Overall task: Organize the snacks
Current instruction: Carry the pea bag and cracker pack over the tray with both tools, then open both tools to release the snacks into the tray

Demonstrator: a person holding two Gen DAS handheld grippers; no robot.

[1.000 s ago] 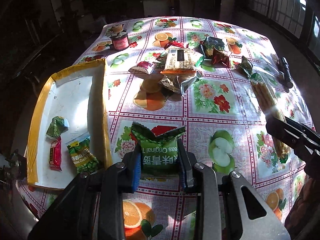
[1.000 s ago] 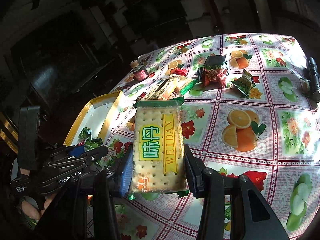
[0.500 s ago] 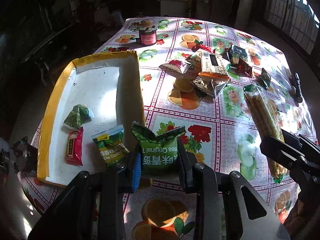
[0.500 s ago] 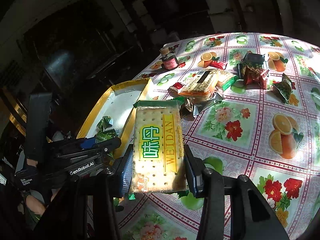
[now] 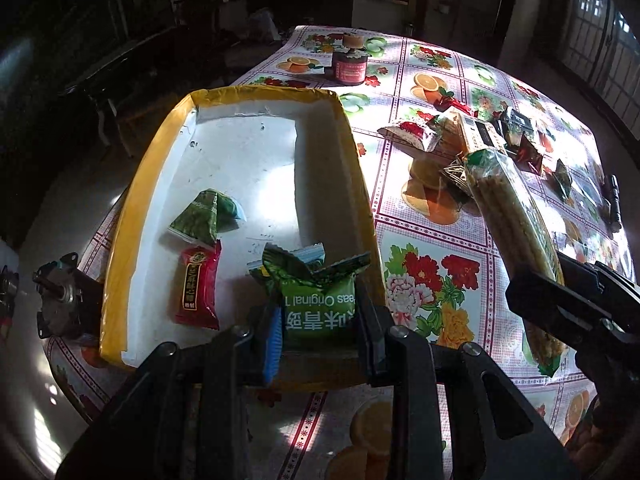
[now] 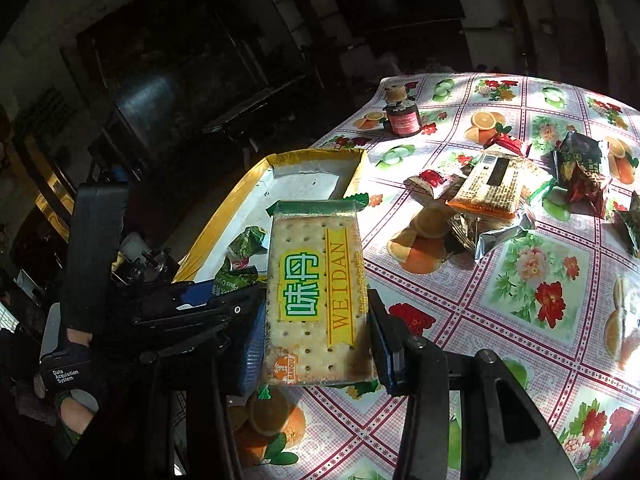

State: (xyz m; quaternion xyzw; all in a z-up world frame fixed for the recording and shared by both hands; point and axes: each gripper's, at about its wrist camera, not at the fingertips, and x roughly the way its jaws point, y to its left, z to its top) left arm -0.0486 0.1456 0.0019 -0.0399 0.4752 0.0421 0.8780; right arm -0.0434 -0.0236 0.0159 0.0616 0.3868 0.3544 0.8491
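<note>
On the worktop (image 5: 448, 240) with its fruit-print cloth stands a white, yellow-rimmed tray (image 5: 132, 216), above whose near right corner the left tool (image 5: 320, 316) pinches a green pea packet (image 5: 316, 300), while the right tool (image 6: 316, 328) pinches a Weidan cracker pack (image 6: 316, 300) just beside that tray.

A table (image 5: 472, 240) covered in a fruit-and-flower cloth. On its left side sits a white tray (image 5: 132, 216) with a yellow rim. A jar (image 5: 351, 66) stands at the far edge. Snack packets (image 5: 452, 140) lie heaped at centre-right.
</note>
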